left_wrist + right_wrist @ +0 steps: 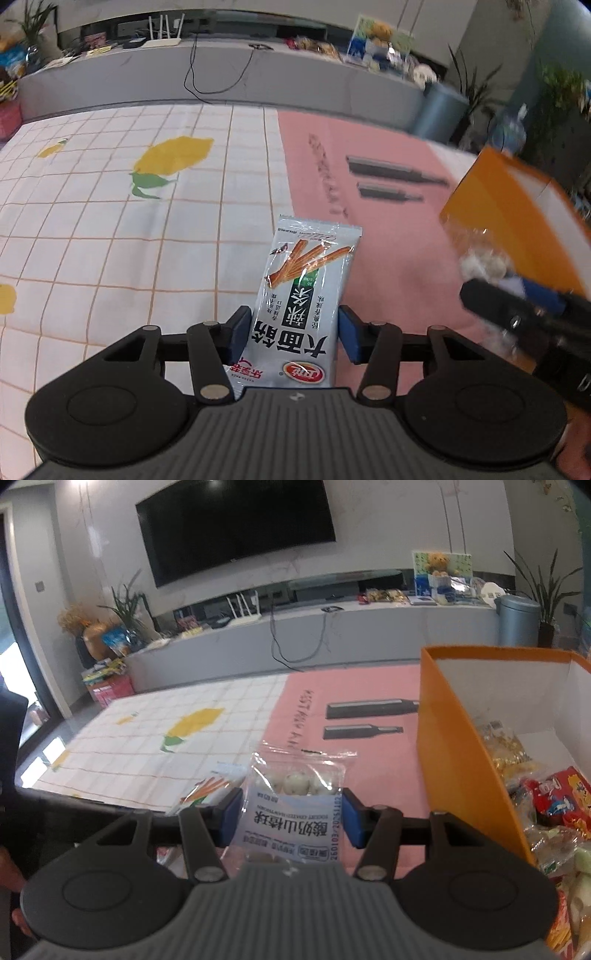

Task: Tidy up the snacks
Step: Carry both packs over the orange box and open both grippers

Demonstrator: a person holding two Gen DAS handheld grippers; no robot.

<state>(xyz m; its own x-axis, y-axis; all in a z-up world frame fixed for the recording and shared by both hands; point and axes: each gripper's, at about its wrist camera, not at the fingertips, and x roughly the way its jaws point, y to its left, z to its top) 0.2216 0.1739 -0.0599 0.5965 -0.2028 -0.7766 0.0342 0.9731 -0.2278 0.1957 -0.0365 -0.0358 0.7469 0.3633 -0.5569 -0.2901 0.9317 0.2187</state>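
Silver-grey foil snack packet, printed with orange sticks and black characters, stood lengthwise between the blue pads of the left gripper. Both pads pressed its long edges; jaws at a middling width, closed on the packet. Its far end reached out over the seam where the checked lemon-print cloth met the pink mat. Whether the packet was lifted clear of the table could not be told from the left wrist view.

Right gripper held a clear bag of pale round sweets with a white label, pads against both sides, jaws likewise at a middling width. The bag appeared above the pink mat, just left of the orange box. From the left wrist view the same gripper showed at the right edge, blurred, close against the box's orange wall.

Orange box stood open on the right of the pink mat, white inside, already holding several wrapped snacks: a gold-wrapped lot toward the back, a red packet nearer, pale green pieces at the lower edge.

Two dark bottle shapes were printed on the mat.
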